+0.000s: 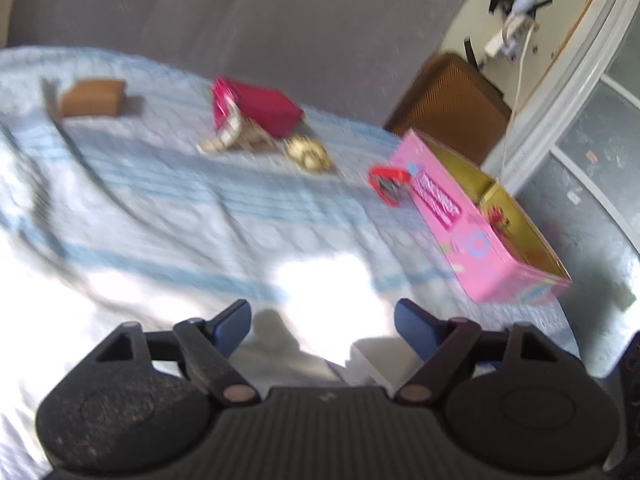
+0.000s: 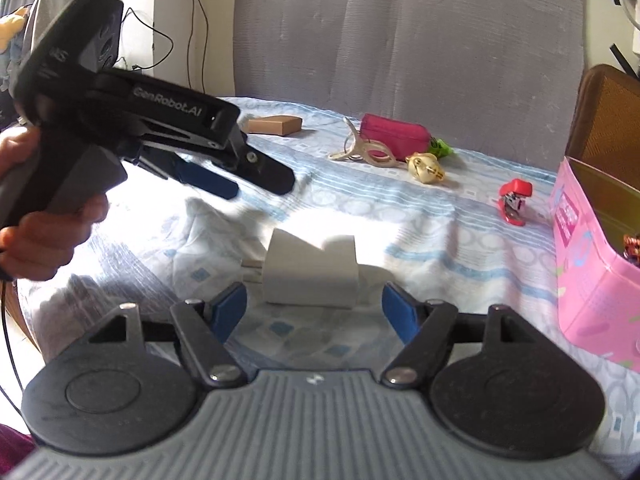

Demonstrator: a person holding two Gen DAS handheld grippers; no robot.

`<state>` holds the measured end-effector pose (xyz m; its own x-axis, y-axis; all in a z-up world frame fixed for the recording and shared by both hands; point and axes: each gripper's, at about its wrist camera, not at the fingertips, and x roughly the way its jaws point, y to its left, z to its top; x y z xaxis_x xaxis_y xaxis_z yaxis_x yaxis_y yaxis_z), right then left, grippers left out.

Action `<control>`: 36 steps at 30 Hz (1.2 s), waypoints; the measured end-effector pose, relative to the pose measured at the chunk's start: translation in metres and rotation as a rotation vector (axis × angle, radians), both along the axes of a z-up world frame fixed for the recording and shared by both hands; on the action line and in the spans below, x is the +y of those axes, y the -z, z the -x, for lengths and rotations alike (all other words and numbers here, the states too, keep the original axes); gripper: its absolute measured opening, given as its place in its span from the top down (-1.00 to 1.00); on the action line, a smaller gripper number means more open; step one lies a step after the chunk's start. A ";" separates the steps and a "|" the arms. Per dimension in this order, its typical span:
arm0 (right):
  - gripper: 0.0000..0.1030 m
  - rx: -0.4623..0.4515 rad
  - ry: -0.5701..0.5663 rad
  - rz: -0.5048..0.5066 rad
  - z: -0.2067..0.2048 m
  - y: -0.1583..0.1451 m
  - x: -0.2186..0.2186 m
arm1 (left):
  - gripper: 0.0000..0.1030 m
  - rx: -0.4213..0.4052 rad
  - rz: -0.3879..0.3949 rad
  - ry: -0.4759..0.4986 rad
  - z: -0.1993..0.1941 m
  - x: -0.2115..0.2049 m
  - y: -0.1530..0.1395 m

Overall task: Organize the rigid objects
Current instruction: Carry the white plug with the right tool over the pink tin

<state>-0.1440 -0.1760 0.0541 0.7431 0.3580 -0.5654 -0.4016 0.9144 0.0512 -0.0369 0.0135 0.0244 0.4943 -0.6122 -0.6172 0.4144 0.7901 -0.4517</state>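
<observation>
My right gripper [image 2: 316,308] is open low over the bed, and a white charger block [image 2: 310,274] lies just past its blue pads, untouched. My left gripper [image 2: 256,184], held in a hand, hovers open to the upper left of the charger with nothing between its fingers. In the blurred left wrist view the left gripper [image 1: 324,320] is open over a sunlit patch. An open pink tin box [image 1: 472,232] [image 2: 592,280] stands at the right. A red stapler [image 1: 390,184] [image 2: 516,200] lies beside it.
Farther back on the blue-striped bedsheet [image 2: 400,220] lie a gold trinket [image 2: 424,168], a beige clip [image 2: 368,154], a magenta case [image 2: 392,134], a green item [image 2: 442,148] and a brown box [image 2: 274,124]. A grey backrest [image 2: 400,40] rises behind. A brown chair [image 1: 448,104] stands at the right.
</observation>
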 end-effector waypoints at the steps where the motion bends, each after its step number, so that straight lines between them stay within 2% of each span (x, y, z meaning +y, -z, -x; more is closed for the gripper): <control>1: -0.50 0.004 -0.004 0.009 -0.003 0.001 0.002 | -0.37 0.020 -0.012 0.013 0.001 -0.006 0.002; 3: -0.49 0.015 -0.008 0.022 -0.007 0.003 0.005 | -0.18 0.045 -0.037 0.039 0.004 -0.018 0.007; 4: -0.44 0.021 -0.012 0.019 -0.009 0.005 0.005 | -0.15 0.021 -0.052 0.035 0.007 -0.024 0.007; 6: -0.09 0.038 -0.016 -0.001 -0.013 0.009 0.004 | -0.04 0.022 -0.043 0.044 0.006 -0.032 0.006; 8: -0.09 0.032 0.004 -0.012 -0.012 0.008 0.001 | -0.03 0.019 -0.039 0.042 0.003 -0.040 0.000; 13: -0.09 -0.099 0.102 0.005 0.001 -0.009 -0.022 | 0.00 -0.067 -0.011 0.109 -0.003 -0.079 -0.036; 17: -0.09 -0.210 0.223 0.041 0.006 -0.030 -0.058 | -0.01 -0.166 -0.015 0.190 -0.009 -0.136 -0.069; 21: -0.09 -0.255 0.342 0.035 0.007 -0.044 -0.107 | -0.01 -0.226 -0.025 0.273 -0.013 -0.199 -0.086; 24: -0.09 -0.252 0.410 0.040 0.007 -0.045 -0.139 | -0.03 -0.239 -0.030 0.315 -0.015 -0.237 -0.083; 28: -0.09 -0.213 0.466 0.049 -0.002 -0.035 -0.168 | -0.05 -0.215 -0.036 0.346 -0.020 -0.271 -0.072; 32: -0.09 -0.181 0.501 0.052 -0.008 -0.024 -0.185 | -0.01 -0.192 -0.050 0.362 -0.025 -0.289 -0.062; 36: -0.08 -0.186 0.537 0.062 -0.010 -0.020 -0.193 | -0.06 -0.191 -0.076 0.355 -0.025 -0.298 -0.057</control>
<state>-0.1339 -0.3694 0.0739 0.9009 -0.1269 -0.4152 0.1229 0.9918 -0.0365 -0.0121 -0.2843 0.0815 0.3700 -0.7218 -0.5849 0.7383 0.6106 -0.2866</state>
